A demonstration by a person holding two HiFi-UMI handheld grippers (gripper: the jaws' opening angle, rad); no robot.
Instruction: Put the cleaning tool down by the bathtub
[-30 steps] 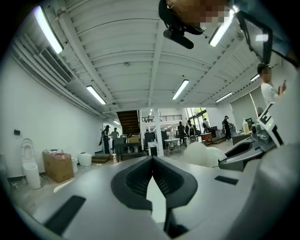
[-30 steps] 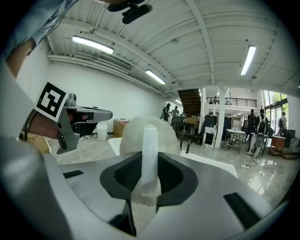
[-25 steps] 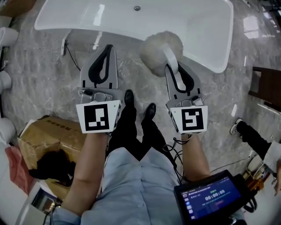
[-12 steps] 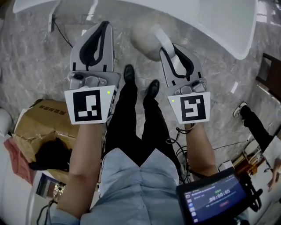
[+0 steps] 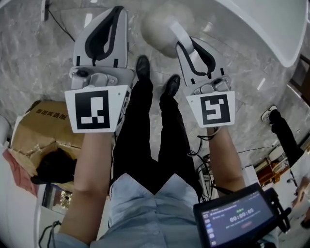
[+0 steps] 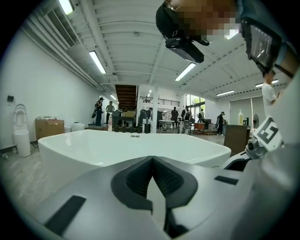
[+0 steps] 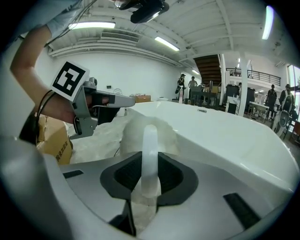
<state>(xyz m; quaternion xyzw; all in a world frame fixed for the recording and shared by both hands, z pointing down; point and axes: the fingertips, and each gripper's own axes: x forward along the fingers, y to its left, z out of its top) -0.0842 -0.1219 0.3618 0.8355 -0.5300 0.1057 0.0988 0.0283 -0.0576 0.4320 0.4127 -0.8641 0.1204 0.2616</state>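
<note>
The cleaning tool is a fluffy white brush head on a white handle. My right gripper is shut on that handle, and the head sticks out past the jaws above the marble floor. In the right gripper view the handle runs between the pads, with the fluffy head just beyond them and the white bathtub behind. My left gripper is shut on nothing, level with the right one. The bathtub rim shows at the top right of the head view, and the tub lies ahead in the left gripper view.
The person's black shoes stand between the grippers. A torn cardboard box sits at the left, and a black cable lies on the floor by the tub. A tablet hangs at the lower right. Another person's leg is at the right edge.
The bathtub has slid up and to the right in the head view, with only its corner left. Both grippers sit higher and larger in the picture. The right gripper still holds the tool.
</note>
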